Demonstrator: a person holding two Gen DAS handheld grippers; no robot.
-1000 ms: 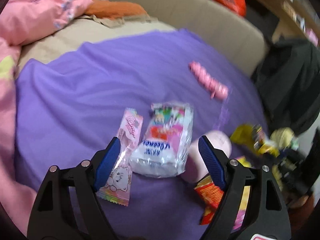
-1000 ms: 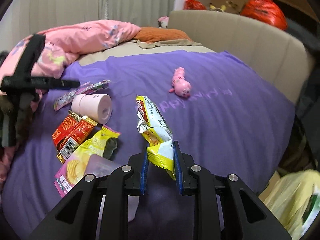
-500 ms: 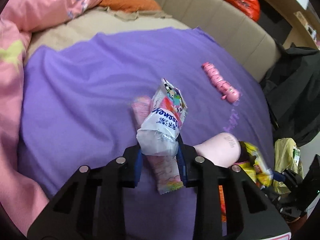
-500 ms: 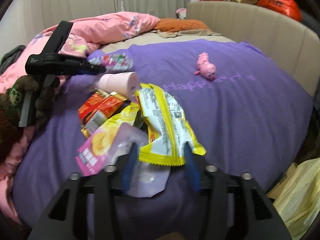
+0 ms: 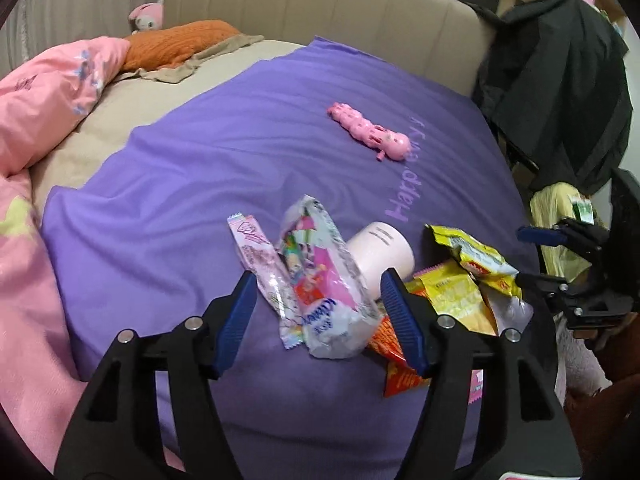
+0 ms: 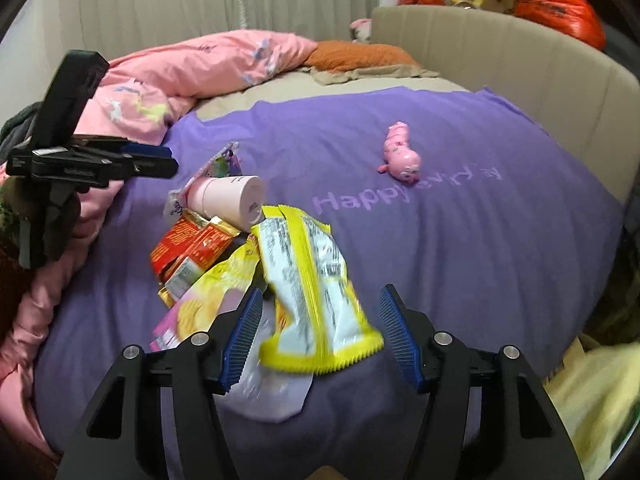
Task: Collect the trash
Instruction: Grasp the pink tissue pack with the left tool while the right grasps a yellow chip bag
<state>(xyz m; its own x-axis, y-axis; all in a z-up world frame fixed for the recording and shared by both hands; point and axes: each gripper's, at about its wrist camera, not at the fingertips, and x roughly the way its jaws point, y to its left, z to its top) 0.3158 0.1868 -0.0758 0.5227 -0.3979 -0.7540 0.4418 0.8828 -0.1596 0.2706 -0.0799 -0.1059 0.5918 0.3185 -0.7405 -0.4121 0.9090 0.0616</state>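
Your left gripper (image 5: 316, 316) has just opened around the white cookie wrapper (image 5: 328, 280), gripping nothing; it looks light and crinkly, so pinch its crumpled end.

Pink toy worm (image 5: 370, 130) on purple blanket (image 5: 240, 140) — pink duvet (image 6: 192, 68) beside.

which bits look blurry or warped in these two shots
Left wrist view: fisheye bends the headboard into an arc, corners go black, the wrapper between the left tongs is fairly sharp. Right wrist view: same curving; the yellow packet between the right tongs is smeared, and the yellow bag at the lower right is blurred.
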